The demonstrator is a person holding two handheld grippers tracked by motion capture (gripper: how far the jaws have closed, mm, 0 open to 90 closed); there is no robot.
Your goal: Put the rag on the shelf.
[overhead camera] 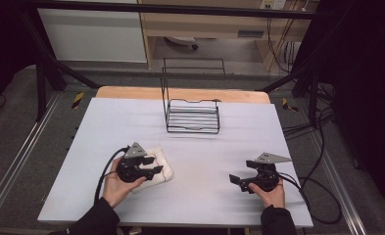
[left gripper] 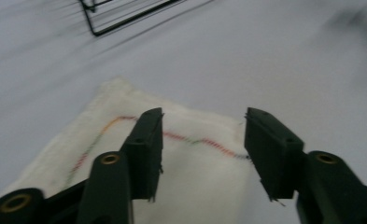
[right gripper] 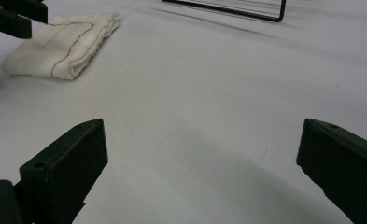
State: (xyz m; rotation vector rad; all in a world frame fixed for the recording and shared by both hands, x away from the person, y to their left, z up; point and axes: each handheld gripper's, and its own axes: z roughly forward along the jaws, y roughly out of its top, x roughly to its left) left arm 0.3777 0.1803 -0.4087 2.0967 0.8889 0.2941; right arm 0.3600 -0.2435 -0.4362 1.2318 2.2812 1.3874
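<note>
Folded cloth [overhead camera: 156, 166]: cream-white, crossed by a thin stitched line running red, then green and yellow, clearest in the left gripper view [left gripper: 190, 140]. Table cover [overhead camera: 229, 147] under the cloth: plain pale lavender-grey, no pattern. Wire rack [overhead camera: 192, 115], beyond the cloth: black. Bare table edge [overhead camera: 131, 93] behind the rack: light wood. Left gripper [overhead camera: 148, 164], over the cloth: black body, grey plate, brass-coloured rivets. Right gripper [overhead camera: 239, 182], well right of the cloth: black, with a grey plate. Sleeves [overhead camera: 94, 220]: black.
</note>
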